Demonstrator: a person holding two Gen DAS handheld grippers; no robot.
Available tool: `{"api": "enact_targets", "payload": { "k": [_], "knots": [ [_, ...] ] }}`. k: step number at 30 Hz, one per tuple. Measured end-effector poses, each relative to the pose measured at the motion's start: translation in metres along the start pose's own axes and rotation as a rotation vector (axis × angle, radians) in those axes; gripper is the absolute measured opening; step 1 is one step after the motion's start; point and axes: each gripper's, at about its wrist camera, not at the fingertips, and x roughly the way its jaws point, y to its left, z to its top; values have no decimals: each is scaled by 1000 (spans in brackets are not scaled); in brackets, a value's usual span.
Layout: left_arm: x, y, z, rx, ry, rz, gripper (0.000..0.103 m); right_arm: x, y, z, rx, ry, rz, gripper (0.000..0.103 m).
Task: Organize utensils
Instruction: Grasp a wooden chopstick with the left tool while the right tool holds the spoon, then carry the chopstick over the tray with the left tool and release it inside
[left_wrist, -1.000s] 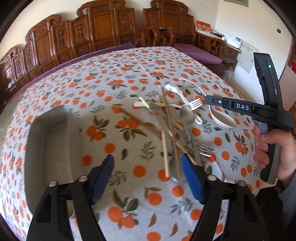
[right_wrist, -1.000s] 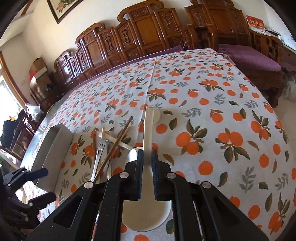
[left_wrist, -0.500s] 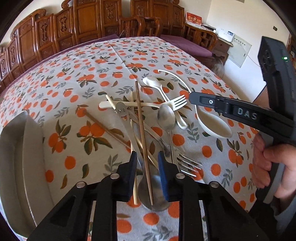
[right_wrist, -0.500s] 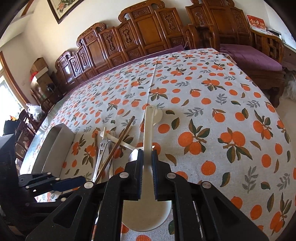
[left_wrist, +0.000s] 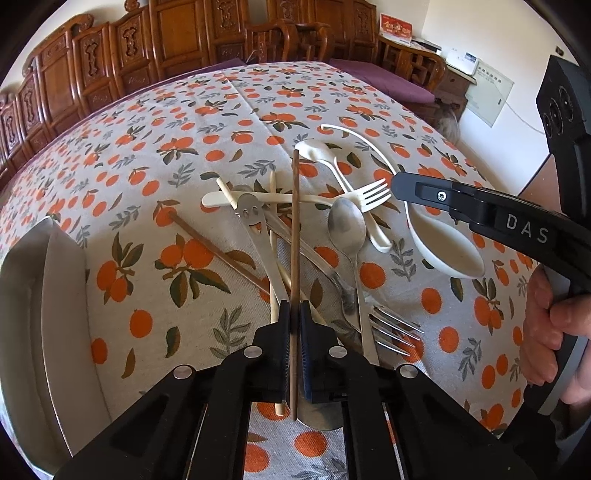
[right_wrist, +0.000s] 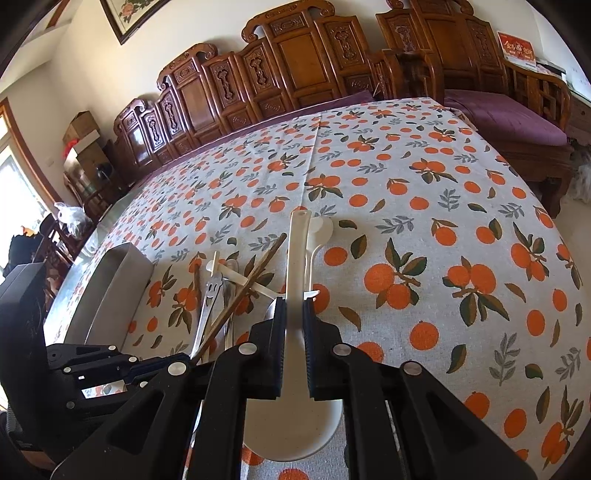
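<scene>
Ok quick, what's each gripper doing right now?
Left gripper: just closed on a dark chopstick.
Right gripper: shut on the white ladle.

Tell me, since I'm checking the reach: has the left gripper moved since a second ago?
Yes. The left gripper came forward over the utensil pile, away from the metal tray, and its jaws have just been closing, now shut on the dark brown chopstick.

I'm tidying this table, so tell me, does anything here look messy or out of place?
Yes. The utensils lie in a crossed heap on the tablecloth instead of in the metal tray: chopsticks, forks and spoons overlap at odd angles. Nothing looks spilled or broken.
</scene>
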Motion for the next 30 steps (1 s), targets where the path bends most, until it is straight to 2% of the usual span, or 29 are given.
{"api": "enact_targets", "payload": {
  "k": [8, 15, 23, 30],
  "knots": [
    [1, -4, 1, 33, 16, 36, 4, -1, 1, 0, -3, -2, 1, 11],
    [-5, -1, 0, 25, 0, 12, 4, -1, 4, 2, -7, -4, 8, 11],
    [-40, 12, -10, 0, -54, -22, 4, 0, 19, 5, -28, -5, 23, 11],
    [-75, 31, -15, -24, -110, -20, 4, 3, 35, 7, -42, -4, 44, 11]
  ]
}}
